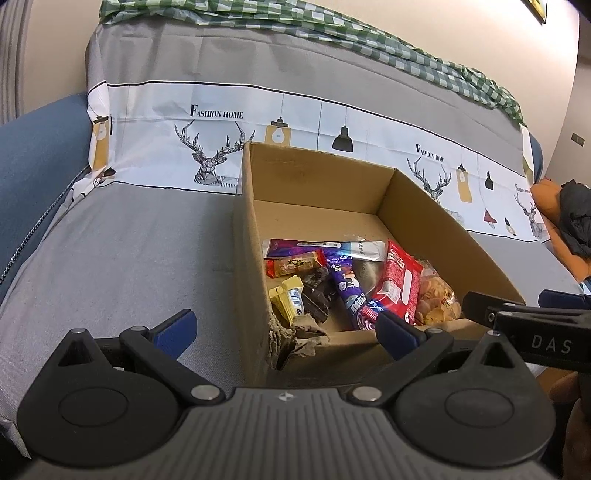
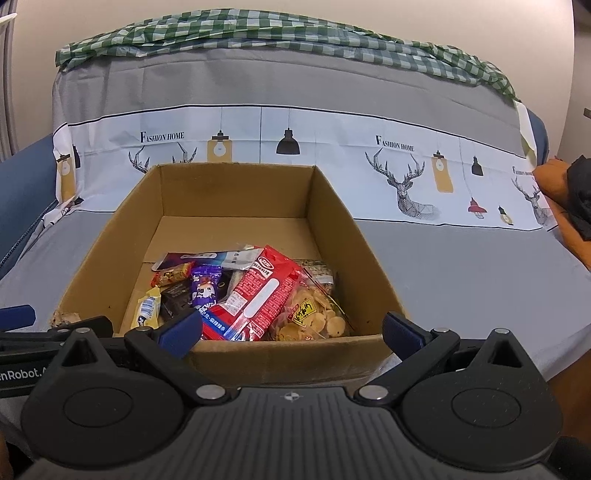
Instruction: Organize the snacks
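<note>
An open cardboard box (image 1: 436,206) (image 2: 129,221) sits on a grey-covered sofa. Inside lie several snack packs: a red packet (image 1: 400,284) (image 2: 258,295), a clear bag of round crackers (image 1: 437,295) (image 2: 314,314), a purple wrapper (image 1: 347,284) (image 2: 205,288), a yellow bar (image 1: 288,299) (image 2: 147,308), a dark chocolate pack (image 1: 316,295) (image 2: 175,295) and a silver-purple sachet (image 1: 321,247) (image 2: 207,258). My left gripper (image 1: 286,326) is open and empty, straddling the box's torn near-left corner. My right gripper (image 2: 291,332) is open and empty, just before the box's near wall.
The sofa cover (image 2: 461,266) is grey with a white deer-print band (image 1: 207,147). A green checked cloth (image 2: 258,33) lies over the backrest. An orange cushion with a black cloth (image 1: 572,218) is at the right. The blue armrest (image 1: 37,147) is at the left.
</note>
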`<state>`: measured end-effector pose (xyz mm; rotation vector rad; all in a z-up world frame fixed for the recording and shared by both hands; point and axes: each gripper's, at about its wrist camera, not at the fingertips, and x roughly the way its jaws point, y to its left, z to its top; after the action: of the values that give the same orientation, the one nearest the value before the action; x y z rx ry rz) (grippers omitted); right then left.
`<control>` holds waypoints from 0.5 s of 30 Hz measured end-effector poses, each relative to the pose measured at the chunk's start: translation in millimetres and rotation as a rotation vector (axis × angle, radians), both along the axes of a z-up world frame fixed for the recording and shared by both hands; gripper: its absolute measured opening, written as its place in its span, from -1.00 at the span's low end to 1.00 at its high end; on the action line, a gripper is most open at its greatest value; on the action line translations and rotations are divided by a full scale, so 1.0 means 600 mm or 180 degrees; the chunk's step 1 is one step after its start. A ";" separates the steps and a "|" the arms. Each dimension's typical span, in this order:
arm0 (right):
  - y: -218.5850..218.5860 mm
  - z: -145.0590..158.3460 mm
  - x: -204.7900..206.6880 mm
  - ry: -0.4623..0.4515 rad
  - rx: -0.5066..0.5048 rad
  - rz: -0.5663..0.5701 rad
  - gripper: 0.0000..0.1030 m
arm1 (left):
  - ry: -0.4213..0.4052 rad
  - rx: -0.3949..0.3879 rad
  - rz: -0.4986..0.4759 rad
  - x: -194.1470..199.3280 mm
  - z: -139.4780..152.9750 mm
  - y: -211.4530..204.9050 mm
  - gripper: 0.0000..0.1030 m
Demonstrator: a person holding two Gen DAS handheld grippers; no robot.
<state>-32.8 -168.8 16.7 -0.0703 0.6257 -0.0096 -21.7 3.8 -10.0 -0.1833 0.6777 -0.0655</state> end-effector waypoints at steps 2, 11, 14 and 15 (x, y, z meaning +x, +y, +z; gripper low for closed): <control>0.000 0.000 0.000 0.0009 0.0003 -0.0001 0.99 | 0.0000 -0.0005 -0.0002 0.000 0.000 0.000 0.99; -0.001 -0.001 0.002 0.0001 -0.0008 -0.0035 0.99 | -0.0012 -0.0011 -0.0039 0.000 0.000 -0.003 0.99; -0.001 -0.001 0.001 -0.0005 -0.0016 -0.0040 0.99 | -0.0016 -0.0014 -0.0046 0.000 0.000 -0.002 0.99; -0.001 -0.001 0.002 -0.0006 -0.0018 -0.0038 0.99 | -0.0012 -0.0015 -0.0046 0.000 0.000 -0.002 0.99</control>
<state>-31.8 -169.5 16.0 -0.0719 0.6243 -0.0229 -21.9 2.3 -10.0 -0.1828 0.6753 -0.0814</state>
